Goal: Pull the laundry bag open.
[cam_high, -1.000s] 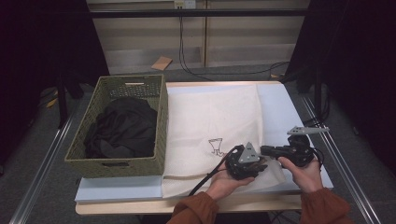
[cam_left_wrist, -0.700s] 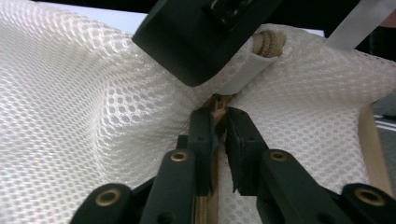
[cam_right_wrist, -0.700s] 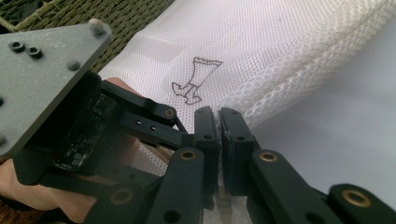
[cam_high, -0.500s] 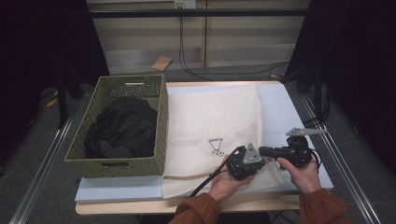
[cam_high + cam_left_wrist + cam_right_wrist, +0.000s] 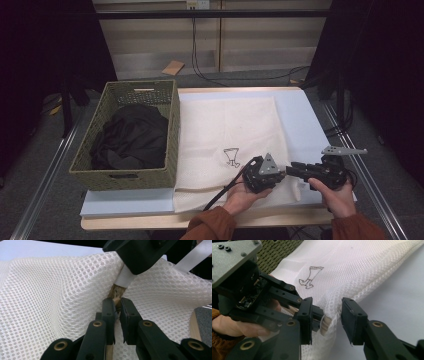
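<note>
A white mesh bag with a small drawn figure lies flat on the table. At its near right corner my left gripper points right, shut on a small tan tab at the bag's edge, as the left gripper view shows close up. My right gripper faces it from the right. Its jaws have just been opening and stand apart, with the mesh edge and the tab between them, untouched by the pads.
A green woven basket holding black clothes stands left of the bag. The bag rests on a pale blue mat. The table's near edge lies just below both hands, and a metal rail runs along the right.
My right gripper has slid a little toward the near edge and its jaws have spread apart. The left gripper has stayed put with its jaws closed on the tab.
</note>
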Tool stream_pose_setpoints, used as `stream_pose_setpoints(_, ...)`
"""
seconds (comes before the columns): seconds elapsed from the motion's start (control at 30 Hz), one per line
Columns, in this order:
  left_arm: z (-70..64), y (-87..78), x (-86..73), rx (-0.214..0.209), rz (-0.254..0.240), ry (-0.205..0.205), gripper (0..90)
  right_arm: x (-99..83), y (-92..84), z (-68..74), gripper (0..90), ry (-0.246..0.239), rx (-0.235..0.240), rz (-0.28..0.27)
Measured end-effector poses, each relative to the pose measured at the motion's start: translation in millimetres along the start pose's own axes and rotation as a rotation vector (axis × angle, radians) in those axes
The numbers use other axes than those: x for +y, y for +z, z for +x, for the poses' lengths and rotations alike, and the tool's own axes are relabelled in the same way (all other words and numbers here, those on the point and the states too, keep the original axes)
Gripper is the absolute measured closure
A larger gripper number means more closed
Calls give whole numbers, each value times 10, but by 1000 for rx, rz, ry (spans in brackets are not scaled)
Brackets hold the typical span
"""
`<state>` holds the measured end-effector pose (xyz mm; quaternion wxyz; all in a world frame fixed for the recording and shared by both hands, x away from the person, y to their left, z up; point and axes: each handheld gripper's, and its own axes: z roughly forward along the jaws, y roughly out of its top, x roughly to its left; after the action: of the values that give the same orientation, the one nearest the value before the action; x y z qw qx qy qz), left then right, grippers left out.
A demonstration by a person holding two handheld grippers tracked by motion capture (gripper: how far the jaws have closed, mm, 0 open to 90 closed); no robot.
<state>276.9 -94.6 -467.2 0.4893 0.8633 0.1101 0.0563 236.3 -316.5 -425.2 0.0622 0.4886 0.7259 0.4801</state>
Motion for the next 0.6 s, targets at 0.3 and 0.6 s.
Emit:
stream_pose_setpoints(0.3,34,-52,-20,-6,-9,-7,824,-79,-11,-35,787,11,30,11)
stream_pose_setpoints(0.6,63,-118,-82,25,-61,-36,760,4,24,38,828,4,55,13)
